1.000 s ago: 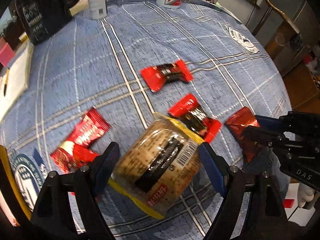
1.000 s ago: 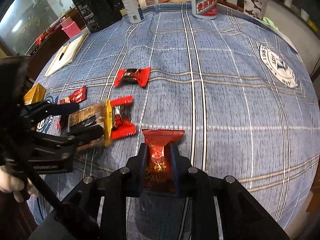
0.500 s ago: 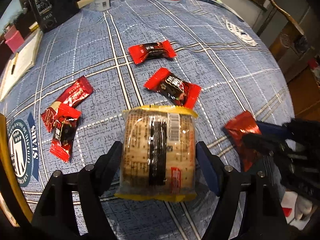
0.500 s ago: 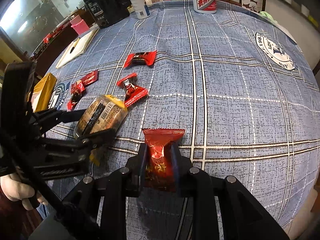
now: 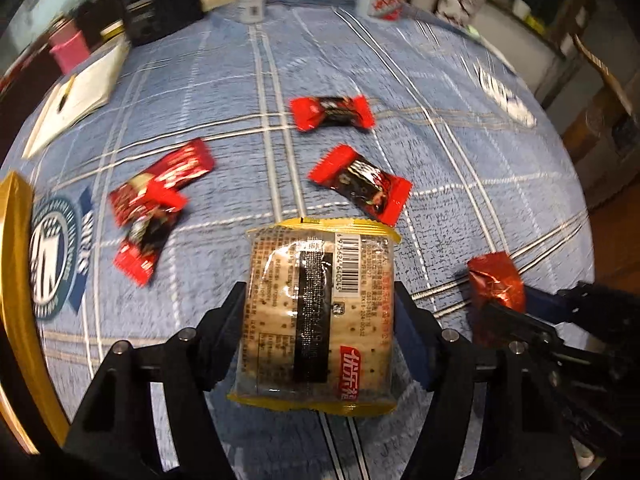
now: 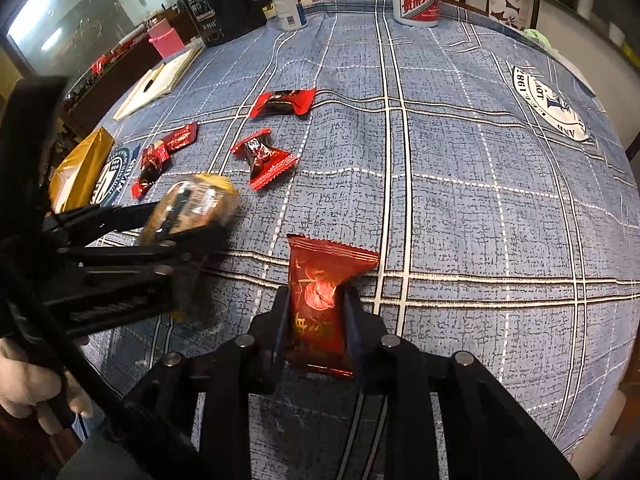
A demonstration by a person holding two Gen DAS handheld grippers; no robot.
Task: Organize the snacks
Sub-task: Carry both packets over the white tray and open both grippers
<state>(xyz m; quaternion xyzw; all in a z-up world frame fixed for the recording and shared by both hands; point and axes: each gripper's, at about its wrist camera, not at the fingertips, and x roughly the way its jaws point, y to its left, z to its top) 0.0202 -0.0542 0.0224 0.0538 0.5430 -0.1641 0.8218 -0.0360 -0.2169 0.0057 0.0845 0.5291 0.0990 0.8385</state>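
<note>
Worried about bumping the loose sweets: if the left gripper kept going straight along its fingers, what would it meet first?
Probably the blue checked tablecloth, or the red-and-black candy just beyond the cracker pack it is closing on; depth is unclear.

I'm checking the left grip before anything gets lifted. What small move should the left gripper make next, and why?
Probably finish closing. The left gripper straddles the cracker pack on the tablecloth, its jaws closing, pads at the pack's sides. The right gripper already clamps a red packet.
</note>
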